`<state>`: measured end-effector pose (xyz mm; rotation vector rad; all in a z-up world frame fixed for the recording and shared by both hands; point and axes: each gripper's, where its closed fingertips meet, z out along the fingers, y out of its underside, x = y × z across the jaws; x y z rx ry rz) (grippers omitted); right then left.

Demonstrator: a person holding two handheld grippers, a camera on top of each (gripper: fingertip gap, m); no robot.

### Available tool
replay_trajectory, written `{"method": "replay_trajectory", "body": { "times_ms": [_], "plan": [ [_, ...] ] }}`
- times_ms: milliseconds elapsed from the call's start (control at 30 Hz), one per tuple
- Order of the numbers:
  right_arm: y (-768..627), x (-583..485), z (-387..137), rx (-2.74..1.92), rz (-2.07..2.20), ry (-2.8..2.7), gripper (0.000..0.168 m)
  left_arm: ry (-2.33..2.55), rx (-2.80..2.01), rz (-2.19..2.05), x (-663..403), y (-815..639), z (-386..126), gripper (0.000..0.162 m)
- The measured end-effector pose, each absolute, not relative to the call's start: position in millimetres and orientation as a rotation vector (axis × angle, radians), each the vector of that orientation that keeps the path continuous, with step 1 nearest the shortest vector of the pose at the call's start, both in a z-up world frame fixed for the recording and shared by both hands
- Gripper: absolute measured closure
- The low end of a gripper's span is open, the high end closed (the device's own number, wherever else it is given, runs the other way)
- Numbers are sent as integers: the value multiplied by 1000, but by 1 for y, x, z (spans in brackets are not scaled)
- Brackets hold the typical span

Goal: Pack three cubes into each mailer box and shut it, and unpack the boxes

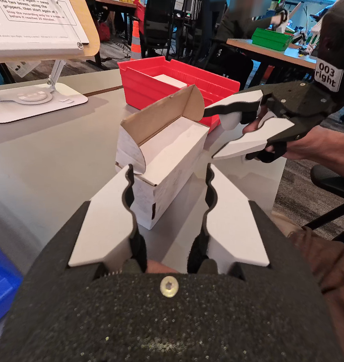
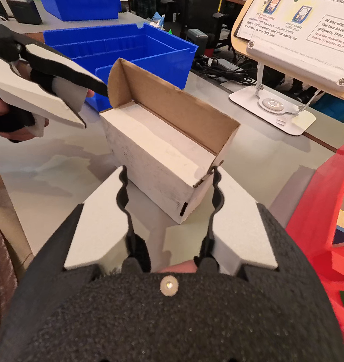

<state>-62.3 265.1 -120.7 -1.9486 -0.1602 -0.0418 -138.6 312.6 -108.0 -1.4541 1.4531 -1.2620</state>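
Note:
A white mailer box (image 1: 167, 176) stands on the table with its brown-lined lid (image 1: 157, 117) raised about upright. It also shows in the right wrist view (image 2: 147, 166), lid (image 2: 177, 109) up. No cube shows inside it. My left gripper (image 1: 169, 166) is open and empty at one end of the box, one fingertip by the lid's side flap. My right gripper (image 2: 170, 168) is open and empty at the other end. In the left wrist view the right gripper (image 1: 209, 135) has its upper finger against the lid's far flap. The left gripper (image 2: 95, 108) shows likewise in the right wrist view.
A red bin (image 1: 145, 92) behind the box holds a white box (image 1: 170, 80); in the right wrist view this bin (image 2: 319, 195) holds coloured pieces. A blue bin (image 2: 118, 49) stands beyond the box. A document stand (image 2: 272, 105) sits at the table's back.

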Motion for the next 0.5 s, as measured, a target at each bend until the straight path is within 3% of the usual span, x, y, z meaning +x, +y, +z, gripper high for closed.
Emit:
{"method": "replay_trajectory", "body": {
  "times_ms": [400, 500],
  "plan": [
    [263, -61, -119, -1946, -27, -157, 85, 1423, -1422, -1218, -144, 332, -94, 94],
    [263, -60, -118, -1941, -20, -149, 86, 1372, -1379, -1269, -143, 345, -68, 113]
  ]
}}
